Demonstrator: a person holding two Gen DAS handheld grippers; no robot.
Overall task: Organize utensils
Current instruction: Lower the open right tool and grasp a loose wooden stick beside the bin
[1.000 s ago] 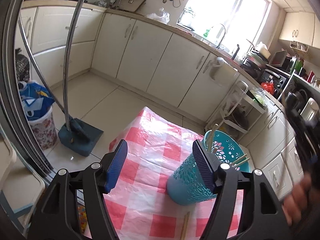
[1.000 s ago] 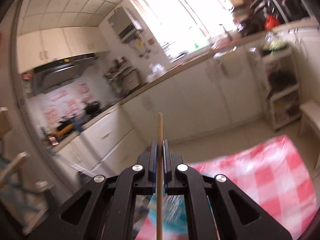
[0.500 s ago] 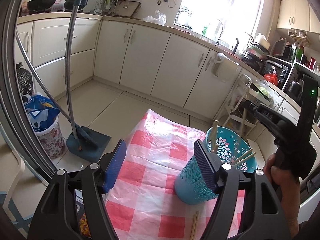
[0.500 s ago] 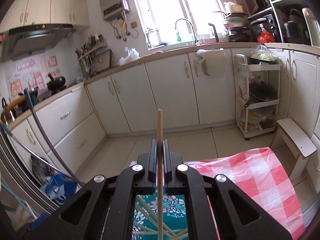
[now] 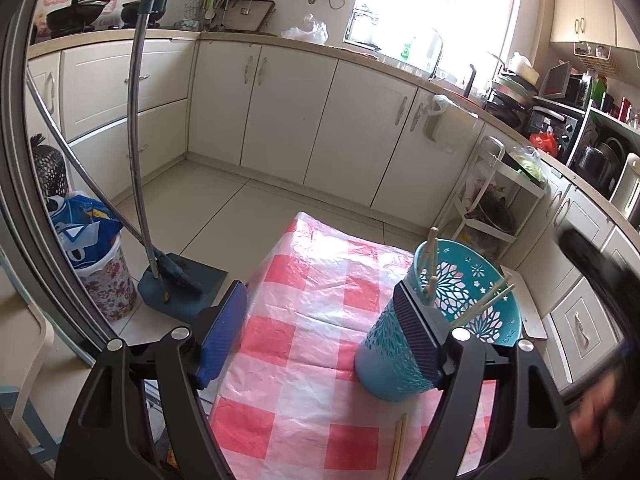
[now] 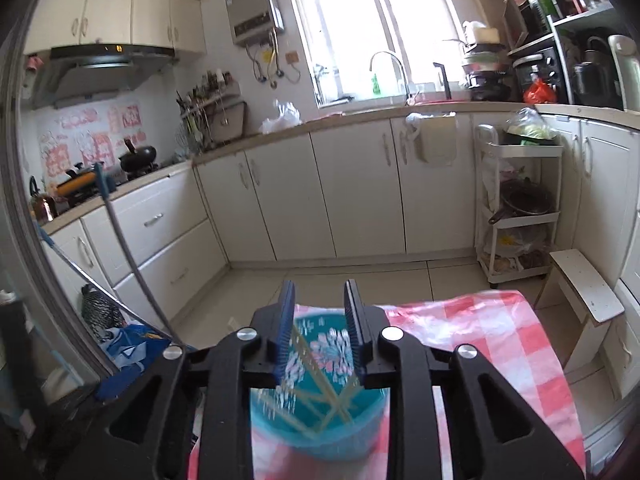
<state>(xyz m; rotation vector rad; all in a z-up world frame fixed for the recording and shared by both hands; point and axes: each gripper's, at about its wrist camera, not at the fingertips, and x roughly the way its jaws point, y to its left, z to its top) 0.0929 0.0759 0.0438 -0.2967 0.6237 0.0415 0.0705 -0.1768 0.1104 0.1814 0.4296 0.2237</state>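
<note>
Teal perforated holder (image 5: 404, 344): upright on checked worktop (image 5: 312, 320), several chopsticks leaning inside. Loose chopstick pair (image 5: 399, 446): flat on worktop, just nearer the camera than the holder, long axis running toward the camera, below and inside the left tool's right finger. Left tool (image 5: 320, 336): wide apart, opening, nothing gripped; nearer to the pair. Right tool (image 6: 320, 332): above holder mouth, opening, nothing between pads.

chopsticks (image 5: 490, 300) in holder (image 5: 384, 356), holder on table (image 5: 304, 320)
</note>
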